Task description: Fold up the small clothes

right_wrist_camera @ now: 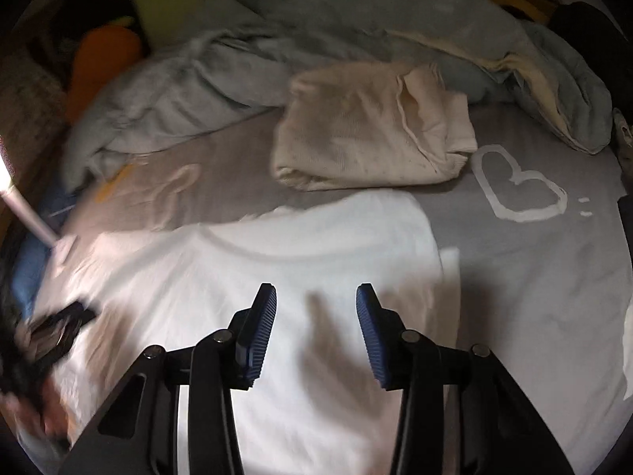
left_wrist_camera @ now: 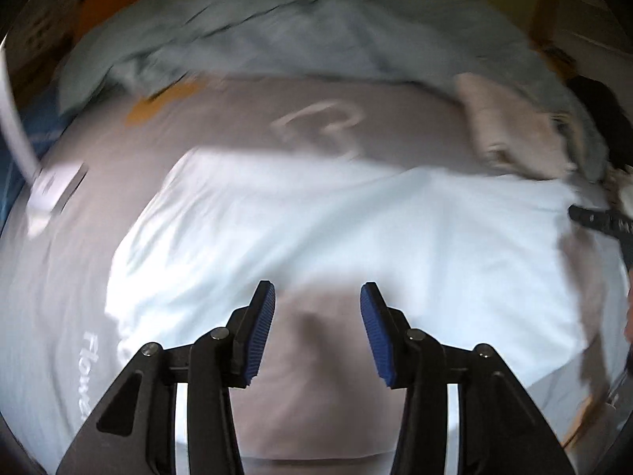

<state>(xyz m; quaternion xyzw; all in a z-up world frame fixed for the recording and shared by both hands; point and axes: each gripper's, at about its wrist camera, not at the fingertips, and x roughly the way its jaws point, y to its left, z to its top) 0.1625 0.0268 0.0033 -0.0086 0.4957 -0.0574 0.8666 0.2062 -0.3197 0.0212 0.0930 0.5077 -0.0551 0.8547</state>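
A white garment (left_wrist_camera: 316, 217) lies spread flat on the grey bed sheet (left_wrist_camera: 237, 118). My left gripper (left_wrist_camera: 316, 297) hovers open over its near edge, with nothing between the blue pads. The right wrist view shows the same white garment (right_wrist_camera: 277, 269) filling the foreground. My right gripper (right_wrist_camera: 315, 297) hangs open above it, pads apart and holding nothing. Behind the white garment rests a folded cream garment (right_wrist_camera: 368, 126), which the left wrist view places at the far right (left_wrist_camera: 510, 126). The other gripper shows blurred at the left edge (right_wrist_camera: 59, 332) of the right wrist view.
A crumpled grey-blue blanket (right_wrist_camera: 237, 67) is heaped along the back of the bed. A white heart outline (right_wrist_camera: 514, 190) is printed on the sheet (right_wrist_camera: 534, 277) to the right. A white pole (right_wrist_camera: 27, 213) and an orange cushion (right_wrist_camera: 103, 59) sit at the left.
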